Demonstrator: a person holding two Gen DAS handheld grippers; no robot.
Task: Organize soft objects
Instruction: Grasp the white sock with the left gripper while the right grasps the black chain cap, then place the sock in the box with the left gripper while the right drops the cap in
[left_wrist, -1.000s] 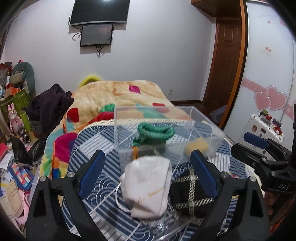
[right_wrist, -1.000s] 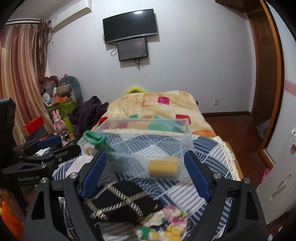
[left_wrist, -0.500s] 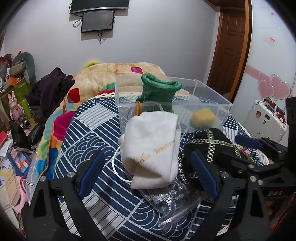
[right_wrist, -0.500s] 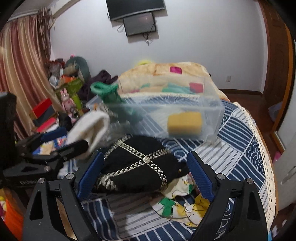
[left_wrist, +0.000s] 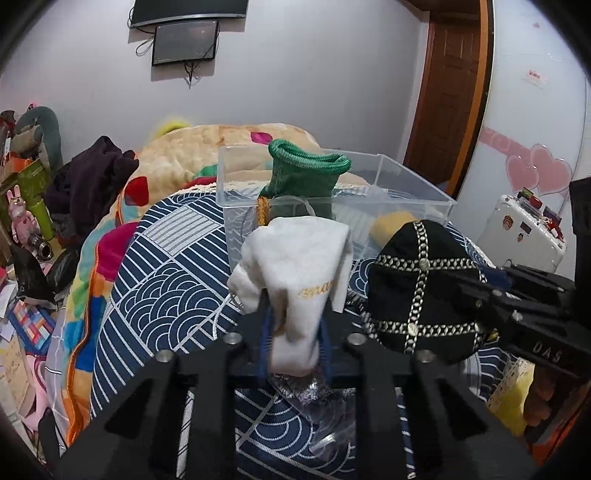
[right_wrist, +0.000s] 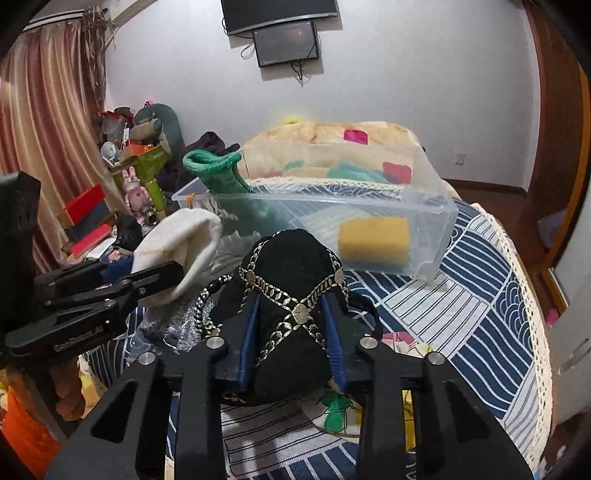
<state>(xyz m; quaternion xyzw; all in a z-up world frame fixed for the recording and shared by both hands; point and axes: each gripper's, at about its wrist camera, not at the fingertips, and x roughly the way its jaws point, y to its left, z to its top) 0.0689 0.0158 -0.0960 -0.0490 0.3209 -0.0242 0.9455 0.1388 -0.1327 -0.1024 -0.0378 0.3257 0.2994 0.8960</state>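
Two sets of tongs are each closed on a soft item above the blue-and-white patterned bedspread (left_wrist: 173, 280). The left tongs (left_wrist: 293, 334) pinch a white sock (left_wrist: 295, 273) with gold script embroidered on it, too blurred to read; the sock stands up from between the blue pads. The right tongs (right_wrist: 291, 328) clamp a black pouch (right_wrist: 291, 280) crossed by gold chain-like trim with small round studs. In the left wrist view the pouch (left_wrist: 424, 284) hangs just beside the sock, held from the right by the other tool, whose black body carries the letters "DAS". In the right wrist view the left tool's side shows raised lettering that looks like "GenRobot.AI".

Behind both items a clear plastic bin (left_wrist: 413, 184) sits on the bedspread. Inside it lies a yellow sponge (right_wrist: 375, 240), and a green knitted sock (left_wrist: 306, 181) stands upright at the bin's left end, its cuff above the rim. A crinkled clear plastic bag (left_wrist: 314, 395) lies on the bedspread under the white sock. On the far wall hangs a dark screen (right_wrist: 286, 44) below a larger television
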